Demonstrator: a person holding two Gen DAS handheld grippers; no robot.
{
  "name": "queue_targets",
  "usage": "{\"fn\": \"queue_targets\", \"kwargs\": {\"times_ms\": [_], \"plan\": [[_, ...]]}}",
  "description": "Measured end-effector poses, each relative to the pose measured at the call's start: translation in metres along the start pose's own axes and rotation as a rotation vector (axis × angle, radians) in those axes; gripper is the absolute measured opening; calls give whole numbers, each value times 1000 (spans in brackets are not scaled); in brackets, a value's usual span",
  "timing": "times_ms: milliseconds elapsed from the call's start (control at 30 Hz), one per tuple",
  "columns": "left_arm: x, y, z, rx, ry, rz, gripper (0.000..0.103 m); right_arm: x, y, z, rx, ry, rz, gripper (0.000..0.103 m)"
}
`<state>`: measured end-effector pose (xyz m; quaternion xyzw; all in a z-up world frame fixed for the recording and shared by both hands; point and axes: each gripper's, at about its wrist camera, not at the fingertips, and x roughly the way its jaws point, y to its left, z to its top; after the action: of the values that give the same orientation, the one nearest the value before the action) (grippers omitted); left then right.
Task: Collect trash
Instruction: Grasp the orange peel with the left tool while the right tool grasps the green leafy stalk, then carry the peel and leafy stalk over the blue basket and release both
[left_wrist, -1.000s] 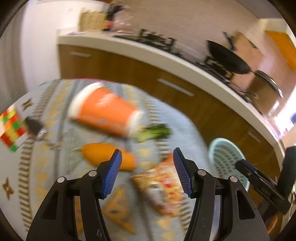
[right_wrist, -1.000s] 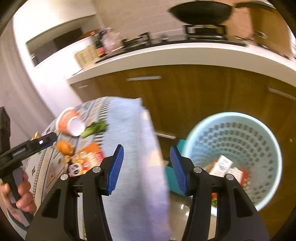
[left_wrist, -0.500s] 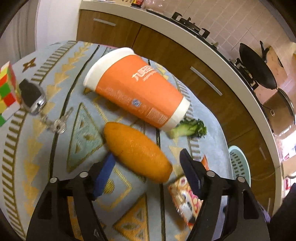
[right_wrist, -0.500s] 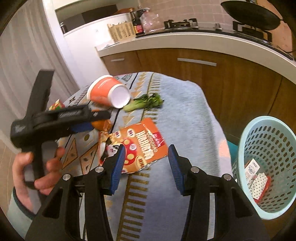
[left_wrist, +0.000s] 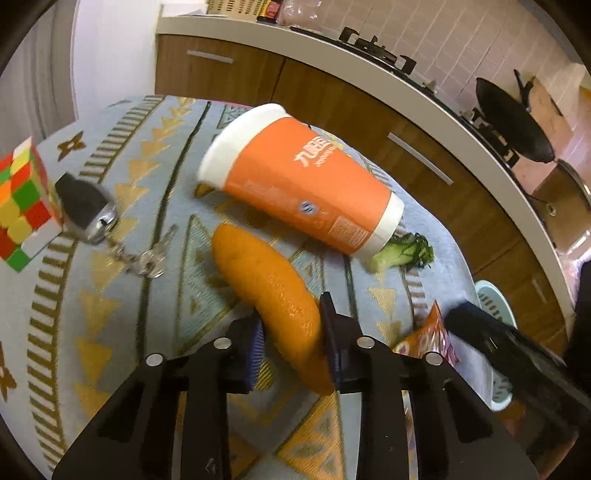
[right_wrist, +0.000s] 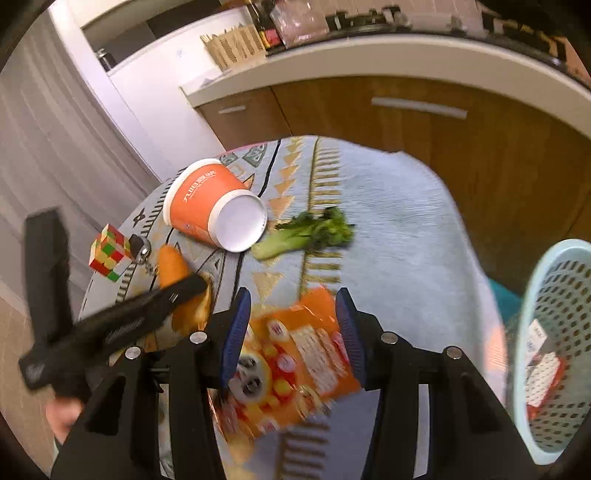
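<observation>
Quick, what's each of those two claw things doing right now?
Left gripper: jaws closing around the orange peel.
Right gripper: jaws open, empty, over the snack packet.

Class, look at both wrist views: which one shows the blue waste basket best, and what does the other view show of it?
The right wrist view shows the blue waste basket best: its perforated wall, rim and the packets inside are visible. The left wrist view catches only a sliver of its rim, mostly hidden behind the table edge and the other claw.

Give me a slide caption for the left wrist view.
Left gripper closing around orange peel on patterned tablecloth, beside tipped orange cup.
</observation>
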<state>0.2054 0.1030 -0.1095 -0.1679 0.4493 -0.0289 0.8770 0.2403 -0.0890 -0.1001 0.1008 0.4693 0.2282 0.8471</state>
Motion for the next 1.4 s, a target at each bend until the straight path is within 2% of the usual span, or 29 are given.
{"fn": "queue_targets", "kwargs": {"times_ms": [200,367,467,667,733,800,867,967,1200,1400], "plan": [[-8,12,-11,45,-40,-43,26,37,-5,18,176,35,-10,44],[-8,11,-15,63,-56,-67,26,50,-7,29,256,9,-44,47],[-8,12,-14,62,-54,-88,26,55,-1,34,262,-8,-96,47],[-7,15,-13,56,-49,-122,26,67,22,37,160,-25,-272,47],[-7,13,-14,64,-52,-116,26,69,28,36,126,-25,-328,41],[-9,12,-16,74,-57,-109,26,66,27,34,121,-27,-303,29],[-10,9,-17,85,-68,-96,26,60,24,32,125,-27,-260,23],[-14,3,-18,105,-88,-81,26,48,21,27,126,-39,-196,17],[-30,-14,-16,138,-126,-103,25,5,14,23,124,-112,-153,17],[-63,-45,-5,188,-196,-160,25,-48,4,20,98,-216,-178,17]]}}
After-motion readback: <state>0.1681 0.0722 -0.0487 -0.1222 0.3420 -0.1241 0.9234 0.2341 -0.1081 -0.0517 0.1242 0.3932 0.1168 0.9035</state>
